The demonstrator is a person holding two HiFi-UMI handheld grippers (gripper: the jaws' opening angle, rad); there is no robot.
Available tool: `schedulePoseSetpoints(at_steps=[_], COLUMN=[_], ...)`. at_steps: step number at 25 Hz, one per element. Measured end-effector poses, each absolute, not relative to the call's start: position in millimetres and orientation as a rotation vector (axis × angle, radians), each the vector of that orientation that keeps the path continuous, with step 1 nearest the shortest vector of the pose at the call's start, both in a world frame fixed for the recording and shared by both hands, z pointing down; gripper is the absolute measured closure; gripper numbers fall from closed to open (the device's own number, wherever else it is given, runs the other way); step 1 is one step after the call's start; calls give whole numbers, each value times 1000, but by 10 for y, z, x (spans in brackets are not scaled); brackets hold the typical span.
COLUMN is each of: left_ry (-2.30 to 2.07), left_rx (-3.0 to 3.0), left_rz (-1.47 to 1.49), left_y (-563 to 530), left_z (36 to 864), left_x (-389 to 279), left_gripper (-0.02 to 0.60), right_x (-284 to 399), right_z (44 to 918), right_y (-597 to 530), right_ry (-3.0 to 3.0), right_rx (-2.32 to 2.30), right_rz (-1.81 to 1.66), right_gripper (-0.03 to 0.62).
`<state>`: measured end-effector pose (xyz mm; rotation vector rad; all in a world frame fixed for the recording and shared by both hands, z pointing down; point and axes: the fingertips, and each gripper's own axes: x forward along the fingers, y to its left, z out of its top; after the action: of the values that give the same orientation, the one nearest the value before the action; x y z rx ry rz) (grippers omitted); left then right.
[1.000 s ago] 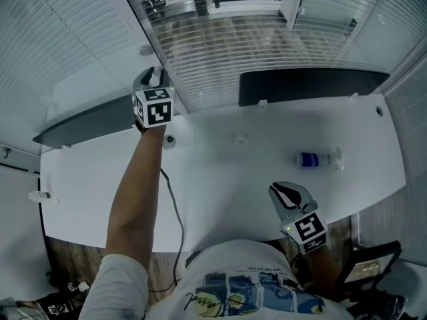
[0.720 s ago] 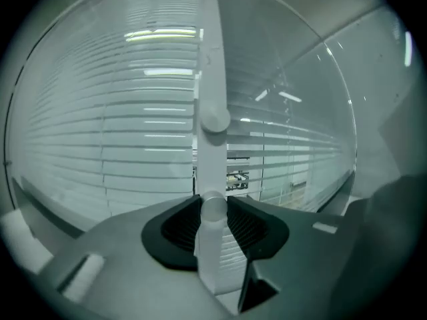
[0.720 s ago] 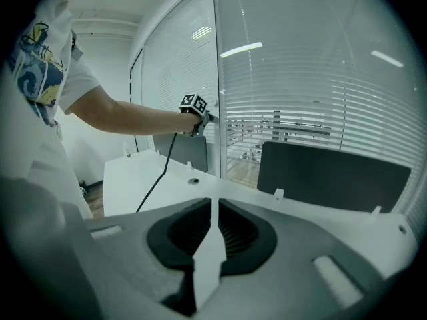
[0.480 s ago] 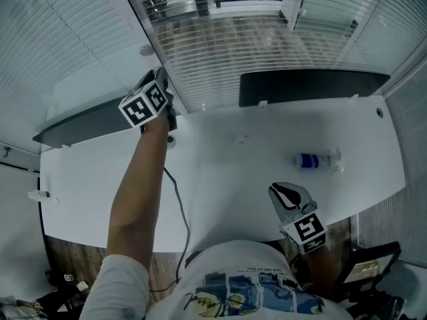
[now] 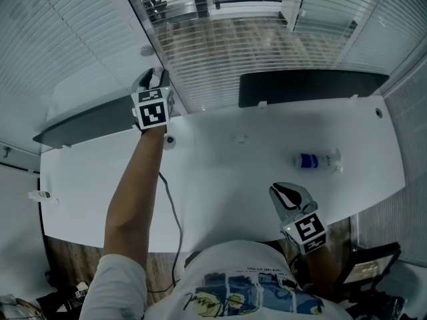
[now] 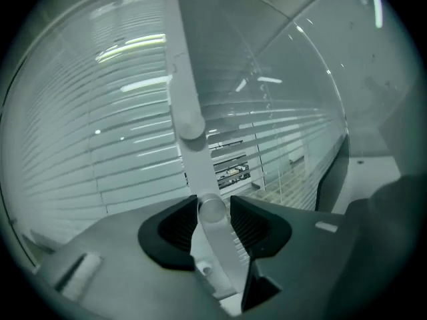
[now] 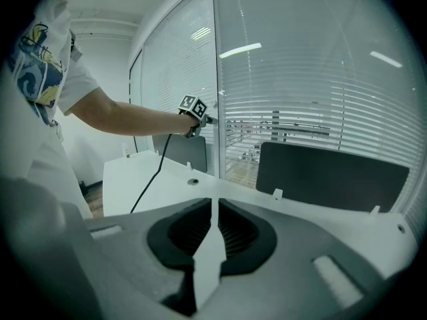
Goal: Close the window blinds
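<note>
Slatted white blinds (image 5: 227, 52) cover the windows behind the desk. A thin white tilt wand (image 6: 181, 92) hangs down in front of them. My left gripper (image 5: 152, 79) is raised to it, and in the left gripper view the wand's lower end sits between the pads (image 6: 213, 212). The jaws have just been opening, and a small gap shows beside the wand. My right gripper (image 5: 288, 193) rests low near the desk's front edge, its jaws (image 7: 213, 209) shut on nothing. The right gripper view also shows the left gripper (image 7: 208, 119) out at the window frame.
A white desk (image 5: 220, 179) runs under the windows. Two dark panels (image 5: 310, 85) (image 5: 87, 122) stand at its back edge. A small bottle (image 5: 317, 159) lies at the right. A black cable (image 5: 175, 205) trails from a grommet (image 5: 169, 141) over the front edge.
The left gripper rolled about its own line at the wand, its marker cube tipping over half a second ago and turning back now. The right gripper has not moved.
</note>
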<state>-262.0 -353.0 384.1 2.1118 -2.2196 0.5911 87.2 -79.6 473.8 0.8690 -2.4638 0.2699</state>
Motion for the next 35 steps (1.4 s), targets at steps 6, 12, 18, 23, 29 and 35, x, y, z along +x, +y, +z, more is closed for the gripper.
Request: schedulePoseSetpoints(at_steps=[6, 12, 18, 23, 29, 35], left_ry=[-2296, -2215, -2035, -1978, -1942, -2051], left_rx=[2250, 2308, 2321, 2275, 2265, 2316], left_rz=[1251, 1969, 2384, 2489, 2581, 2350], left_y=[-3491, -3557, -3545, -3580, -3521, -3541], left_z=[3866, 3912, 4023, 4090, 4053, 4016], left_x=[-2539, -2469, -2400, -2425, -2377, -2377], left_gripper=[417, 417, 419, 419, 443, 448], right_x=[864, 871, 865, 848, 909, 863], right_z=[4745, 4743, 4739, 4746, 4722, 4737], right_y=[-784, -777, -777, -773, -700, -735], right_ry=[-2464, -2460, -2463, -2463, -2456, -2459], right_rx=[871, 867, 868, 860, 876, 870], right_rz=[279, 280, 278, 281, 287, 291], right_gripper=[573, 572, 574, 573, 574, 573])
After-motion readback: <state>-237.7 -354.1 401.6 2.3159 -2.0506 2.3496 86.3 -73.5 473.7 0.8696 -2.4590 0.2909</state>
